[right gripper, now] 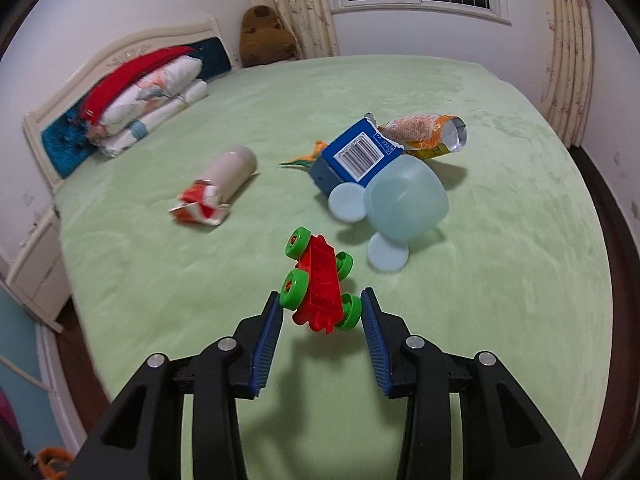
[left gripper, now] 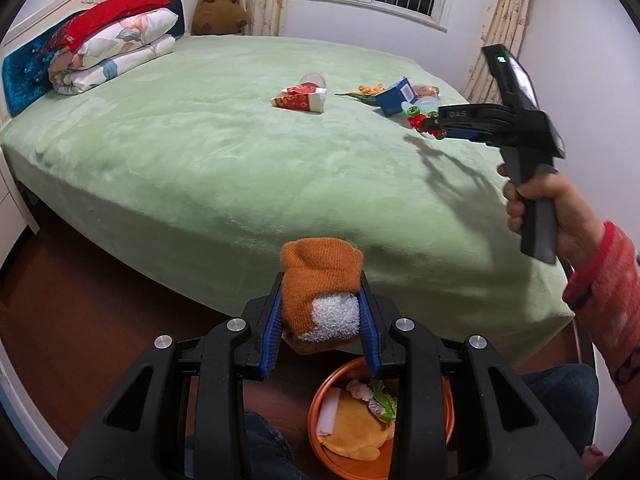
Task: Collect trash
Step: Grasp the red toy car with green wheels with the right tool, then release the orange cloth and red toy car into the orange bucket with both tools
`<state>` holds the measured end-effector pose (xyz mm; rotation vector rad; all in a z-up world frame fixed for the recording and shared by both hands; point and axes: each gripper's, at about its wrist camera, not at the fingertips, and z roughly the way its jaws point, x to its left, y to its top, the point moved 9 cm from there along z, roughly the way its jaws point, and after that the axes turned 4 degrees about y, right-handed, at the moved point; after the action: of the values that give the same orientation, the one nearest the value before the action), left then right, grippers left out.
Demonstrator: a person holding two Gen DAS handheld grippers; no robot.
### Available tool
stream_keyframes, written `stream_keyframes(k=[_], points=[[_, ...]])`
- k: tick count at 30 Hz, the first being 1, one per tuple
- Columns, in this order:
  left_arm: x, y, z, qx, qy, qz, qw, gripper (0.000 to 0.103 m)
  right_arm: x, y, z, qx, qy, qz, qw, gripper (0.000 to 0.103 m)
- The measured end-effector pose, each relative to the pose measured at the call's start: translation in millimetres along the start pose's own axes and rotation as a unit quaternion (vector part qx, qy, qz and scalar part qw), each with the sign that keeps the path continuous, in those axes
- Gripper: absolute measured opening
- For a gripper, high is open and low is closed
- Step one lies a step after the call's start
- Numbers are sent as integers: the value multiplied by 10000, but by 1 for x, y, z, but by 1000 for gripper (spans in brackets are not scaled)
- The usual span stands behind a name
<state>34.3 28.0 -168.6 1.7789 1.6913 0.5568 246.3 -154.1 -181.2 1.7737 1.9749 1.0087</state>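
Note:
My left gripper is shut on an orange knitted sock with a white fuzzy patch, held over the bed's near edge. An orange basin with a yellow cloth and scraps sits below it on the floor. My right gripper is shut on a red toy car with green wheels, raised just above the green bedspread. Beyond it lie a pale blue plastic cup, a torn blue carton, an orange snack bag and a crumpled red-and-white paper cup.
Folded pillows and a red blanket are stacked at the headboard. A brown plush toy sits in the far corner under the window. A small toy dinosaur lies beside the carton. A white nightstand stands left of the bed.

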Motion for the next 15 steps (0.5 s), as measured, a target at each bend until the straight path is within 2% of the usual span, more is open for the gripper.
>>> stream_keyframes(k=[8, 15], points=[[-29, -2, -10, -31, -124, 213, 9997, 32, 13, -36, -82, -199, 529, -17, 9984, 40], [-52, -16, -14, 103, -237, 397, 9989, 32, 20, -84, -151, -298, 892, -187, 9954, 40]])
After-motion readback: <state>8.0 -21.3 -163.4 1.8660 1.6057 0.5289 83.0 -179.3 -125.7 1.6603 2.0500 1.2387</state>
